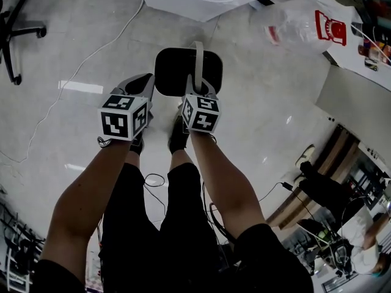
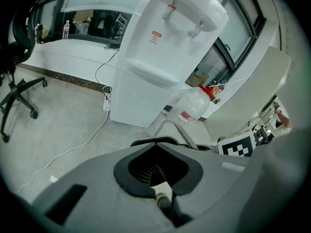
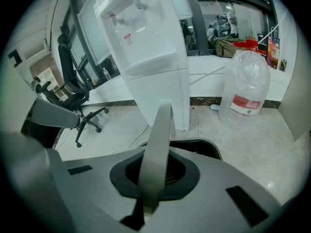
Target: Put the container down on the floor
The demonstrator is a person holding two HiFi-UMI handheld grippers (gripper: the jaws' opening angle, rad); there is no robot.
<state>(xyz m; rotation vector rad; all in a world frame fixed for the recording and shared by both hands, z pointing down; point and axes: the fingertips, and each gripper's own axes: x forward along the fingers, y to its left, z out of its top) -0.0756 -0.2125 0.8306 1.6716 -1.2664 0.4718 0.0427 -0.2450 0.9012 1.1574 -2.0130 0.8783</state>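
In the head view a black container (image 1: 177,72) with a grey strap handle (image 1: 198,57) hangs just above the pale floor, in front of the person's feet. My right gripper (image 1: 198,87) is shut on that handle. In the right gripper view the handle (image 3: 158,140) runs up between the closed jaws of that gripper (image 3: 154,176), with the container's rim (image 3: 201,147) behind. My left gripper (image 1: 145,83) is just left of the container, shut and holding nothing. The left gripper view shows its jaws (image 2: 158,171) closed, with the container's rim (image 2: 153,141) beyond.
A white water dispenser (image 2: 160,57) stands ahead, with a large clear water bottle (image 1: 299,23) on the floor to its right. An office chair (image 1: 15,29) is at far left. A white cable (image 1: 79,72) trails over the floor. The person's shoes (image 1: 178,133) are close behind the container.
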